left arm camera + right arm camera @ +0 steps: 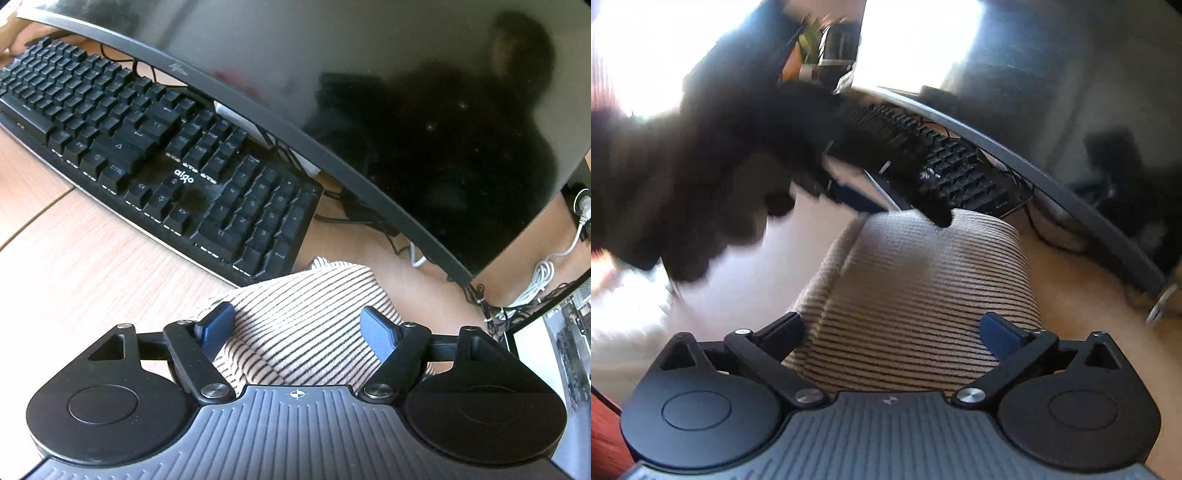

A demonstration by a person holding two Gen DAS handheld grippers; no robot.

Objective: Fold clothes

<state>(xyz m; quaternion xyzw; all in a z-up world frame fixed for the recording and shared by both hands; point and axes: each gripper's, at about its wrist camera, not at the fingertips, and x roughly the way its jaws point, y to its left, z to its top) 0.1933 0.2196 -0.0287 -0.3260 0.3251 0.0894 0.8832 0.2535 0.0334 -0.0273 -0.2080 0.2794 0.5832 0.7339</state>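
Left hand-held gripper [297,328], lower frame: black round housings, grey ribbed centre plate with white crosshair mark, silver pivot screws, black linkage arms, blue finger pads [218,328]. Right hand-held gripper [899,334]: same build, small white logo.

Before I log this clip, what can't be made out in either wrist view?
- Cream, black-striped knit garment: its near part is covered by the left gripper in the left wrist view, and by the right gripper in the right wrist view.
- Dark blurred mass, right wrist view: motion blur leaves it unidentifiable.
- Black keyboard: partly hidden behind that mass.
- Dark monitor screen: cut off by the frame edges.
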